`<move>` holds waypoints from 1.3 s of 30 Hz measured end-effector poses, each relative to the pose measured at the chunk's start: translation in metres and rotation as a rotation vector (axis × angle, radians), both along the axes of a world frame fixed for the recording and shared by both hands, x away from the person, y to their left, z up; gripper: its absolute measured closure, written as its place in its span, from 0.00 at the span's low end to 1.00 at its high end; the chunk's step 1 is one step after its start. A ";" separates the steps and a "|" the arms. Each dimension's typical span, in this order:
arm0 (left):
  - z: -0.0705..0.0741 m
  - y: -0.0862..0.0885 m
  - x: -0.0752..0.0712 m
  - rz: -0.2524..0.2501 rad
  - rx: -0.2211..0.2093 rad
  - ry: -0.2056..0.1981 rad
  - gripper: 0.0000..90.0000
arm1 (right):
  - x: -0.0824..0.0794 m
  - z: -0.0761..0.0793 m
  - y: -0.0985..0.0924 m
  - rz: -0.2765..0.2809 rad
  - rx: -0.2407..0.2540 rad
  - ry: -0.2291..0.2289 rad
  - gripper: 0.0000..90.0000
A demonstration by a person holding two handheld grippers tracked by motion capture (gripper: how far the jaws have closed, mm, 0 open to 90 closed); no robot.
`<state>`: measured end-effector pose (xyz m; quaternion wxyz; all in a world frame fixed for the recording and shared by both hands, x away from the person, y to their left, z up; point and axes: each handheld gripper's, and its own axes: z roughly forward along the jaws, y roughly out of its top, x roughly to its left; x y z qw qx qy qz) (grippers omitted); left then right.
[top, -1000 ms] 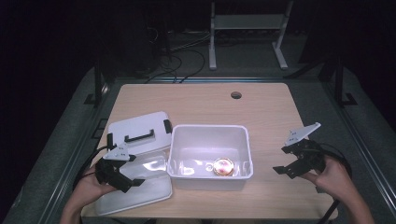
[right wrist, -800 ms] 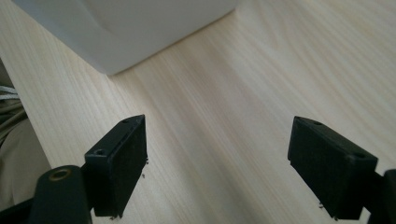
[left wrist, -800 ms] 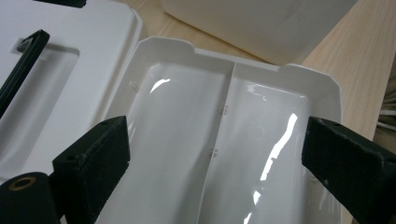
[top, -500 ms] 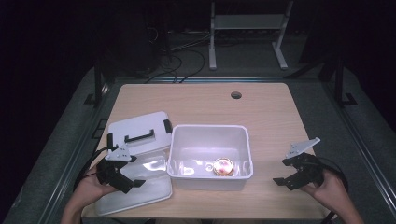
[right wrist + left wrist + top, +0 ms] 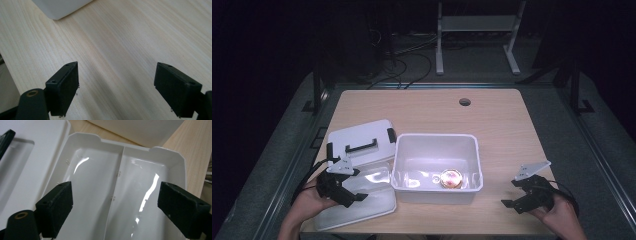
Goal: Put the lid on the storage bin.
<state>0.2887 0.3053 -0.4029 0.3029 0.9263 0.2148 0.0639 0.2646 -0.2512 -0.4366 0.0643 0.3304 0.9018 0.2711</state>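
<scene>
- The counter (image 5: 432,115) carries everything; its far half is bare apart from a cable hole (image 5: 465,102) at about 1 o'clock from the centre.
- The bin (image 5: 437,167), an open white box, sits just near of the centre. Inside it, toward its 5 o'clock corner, lies a small round orange-pink thing (image 5: 451,178); what it is I cannot tell.
- The tray (image 5: 362,197), a shallow glossy white insert with a ridge down its middle, lies at 8 o'clock from the bin, touching or nearly touching its wall. It is the thing in hand.
- The lid (image 5: 362,142), white with a dark handle, lies at 10 o'clock from the bin, its near edge by the tray's far edge.
- The left gripper (image 5: 343,186) hangs over the tray's left part, jaws spread wide, no pad pressing on plastic; in the left gripper view the tray (image 5: 117,195) fills the gap between the jaws. The jaws have just been closing a little, with the tray between them but not yet pinched.
- The right gripper (image 5: 518,196) sits low at 4 o'clock from the bin, jaws spread over bare wood (image 5: 112,62), holding nothing.
- Progress, as I judge it: the lid is off and the tray is out of the bin; the grasp on the tray is only starting, so lifting and placing it remain.
- Against the earlier frame: the right gripper has sunk toward the counter and come nearer the person; bin, lid, tray and left hand lie as they did.
</scene>
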 end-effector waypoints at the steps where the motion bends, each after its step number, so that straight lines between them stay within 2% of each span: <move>1: -0.001 0.001 0.000 -0.002 0.002 0.003 0.15 | 0.000 0.000 0.000 0.000 0.000 0.000 0.22; 3: -0.004 0.002 0.001 -0.004 0.013 0.013 0.17 | 0.000 -0.001 0.001 0.000 -0.006 -0.004 0.22; 5: -0.006 0.005 0.001 -0.012 0.026 0.014 0.24 | -0.001 -0.002 0.001 -0.002 -0.011 -0.005 0.22; 7: -0.006 0.007 0.001 -0.015 0.030 0.009 0.26 | -0.001 -0.002 0.001 -0.001 -0.010 -0.006 0.22; 10: -0.008 0.010 0.001 -0.025 0.040 0.013 0.34 | -0.002 -0.003 0.001 -0.003 -0.007 -0.008 0.22; 15: -0.014 0.013 0.001 -0.041 0.092 0.036 0.49 | -0.004 -0.003 0.000 -0.006 -0.006 -0.015 0.22; 22: -0.018 0.014 0.001 -0.062 0.125 0.050 0.60 | -0.005 -0.003 -0.001 -0.009 -0.003 -0.019 0.22; 25: -0.019 0.016 0.001 -0.063 0.132 0.056 0.65 | -0.005 -0.003 0.000 -0.007 -0.005 -0.023 0.22; 26: -0.020 0.016 0.001 -0.067 0.136 0.058 0.70 | -0.005 -0.003 0.000 -0.006 -0.007 -0.024 0.22; 28: -0.020 0.017 0.001 -0.061 0.138 0.060 0.71 | -0.005 -0.003 0.000 -0.006 -0.007 -0.024 0.22; 39: -0.022 0.013 0.005 -0.080 0.173 0.089 0.93 | -0.006 -0.001 -0.002 -0.009 -0.013 -0.033 0.22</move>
